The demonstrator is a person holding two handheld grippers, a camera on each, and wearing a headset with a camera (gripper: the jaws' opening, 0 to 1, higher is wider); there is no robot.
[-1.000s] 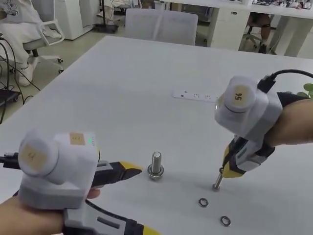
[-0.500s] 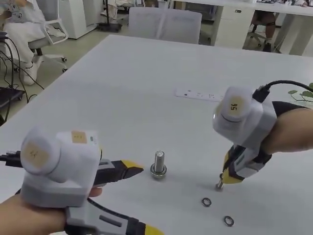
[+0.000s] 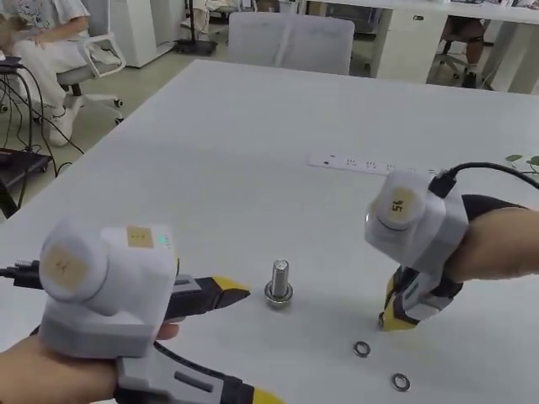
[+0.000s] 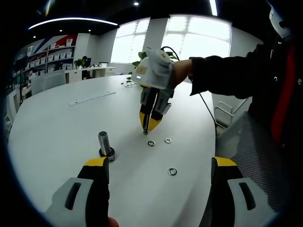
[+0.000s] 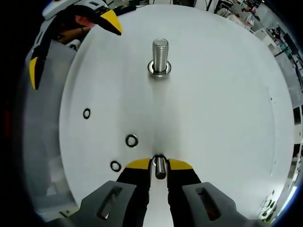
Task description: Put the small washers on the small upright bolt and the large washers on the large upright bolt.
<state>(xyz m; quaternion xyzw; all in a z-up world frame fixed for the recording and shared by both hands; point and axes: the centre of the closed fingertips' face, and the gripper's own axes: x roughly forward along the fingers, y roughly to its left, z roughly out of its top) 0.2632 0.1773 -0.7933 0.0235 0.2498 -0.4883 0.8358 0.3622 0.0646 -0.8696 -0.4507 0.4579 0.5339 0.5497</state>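
Right gripper view: right gripper (image 5: pixel 160 163) pinches the small bolt (image 5: pixel 160 169) upright on the table (image 5: pixel 227 118); three small washers (image 5: pixel 131 140) lie near it; large bolt (image 5: pixel 160 54) stands beyond; left gripper (image 4: pixel 159 163) hovers wide open. Likely step: steadying the bolt; next, a fine pinch on a flat washer.

Open-plan office/lab: big white table (image 3: pixel 210 151), office chairs (image 3: pixel 290 42), pwr strip (image 3: pixel 358 164), shelves w/ boxes (image 4: pixel 56 57).
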